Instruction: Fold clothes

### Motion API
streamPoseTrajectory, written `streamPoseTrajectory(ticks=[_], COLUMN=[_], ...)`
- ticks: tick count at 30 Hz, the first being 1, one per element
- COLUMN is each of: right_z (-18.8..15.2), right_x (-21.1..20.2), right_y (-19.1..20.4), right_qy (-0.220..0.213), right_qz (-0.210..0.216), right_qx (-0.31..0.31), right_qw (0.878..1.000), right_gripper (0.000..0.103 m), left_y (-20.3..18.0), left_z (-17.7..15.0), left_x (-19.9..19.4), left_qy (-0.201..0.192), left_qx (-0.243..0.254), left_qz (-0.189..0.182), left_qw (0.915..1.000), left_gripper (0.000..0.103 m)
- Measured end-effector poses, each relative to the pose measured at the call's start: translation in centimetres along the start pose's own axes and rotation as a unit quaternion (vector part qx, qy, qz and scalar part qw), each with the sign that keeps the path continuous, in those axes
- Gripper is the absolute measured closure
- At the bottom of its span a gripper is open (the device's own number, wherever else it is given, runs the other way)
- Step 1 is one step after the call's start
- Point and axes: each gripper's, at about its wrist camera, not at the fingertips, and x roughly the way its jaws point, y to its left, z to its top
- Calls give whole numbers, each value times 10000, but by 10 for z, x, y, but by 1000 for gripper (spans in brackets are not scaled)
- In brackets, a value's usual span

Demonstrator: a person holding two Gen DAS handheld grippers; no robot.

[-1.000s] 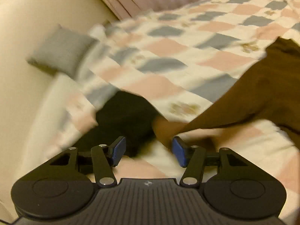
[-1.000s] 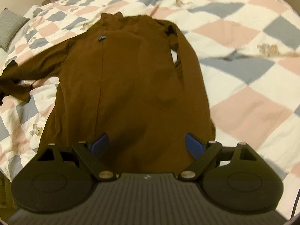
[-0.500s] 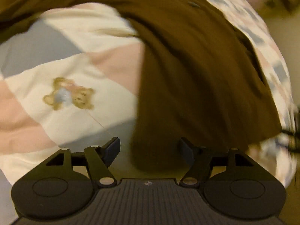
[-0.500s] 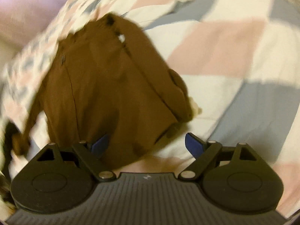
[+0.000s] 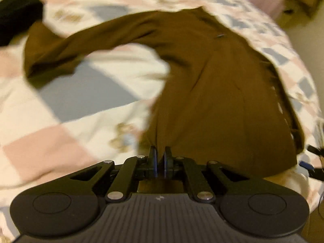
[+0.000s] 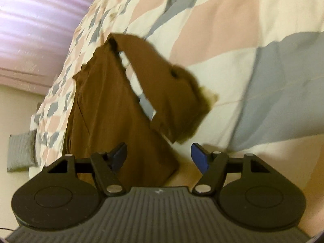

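One brown long-sleeved top lies spread flat on the checked quilt, hem at the bed's near edge, sleeves out; no fold is made yet. Left gripper is closing, pads nearly together on the hem's left corner. Right gripper, jaws wide but closing, brackets the right hem corner without pressing.

Left gripper, open a second ago, now closes, apparently on the brown shirt's hem; right gripper narrows, hem corner between its pads.
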Motion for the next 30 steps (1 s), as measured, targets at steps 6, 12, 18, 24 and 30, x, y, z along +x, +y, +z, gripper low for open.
streamPoseTrajectory(ticks=[6,12,18,24,30], right_z=[-8,-9,7,-5,-39], right_x=[29,35,-35,-74,-23], right_y=[-5,6,46,51,-8], right_qy=[201,449,257,496,1051], right_qz=[58,46,79,41,-631], right_qx=[-148,-573,-1085,-1057,-682], right_qw=[9997,9973,9937,9932,9901], right_gripper=[35,96,97,97,95], left_y=[-1,0,-17,-4,9], left_z=[-18,-17,-10,-46,-99], left_x=[54,72,0,-62,-7], left_qy=[287,161,-236,-334,343], left_qx=[-60,-207,51,56,-1], left_qz=[-132,-227,-826,-913,-278], left_qw=[9995,9994,9963,9953,9990], left_gripper=[46,99,100,99,92])
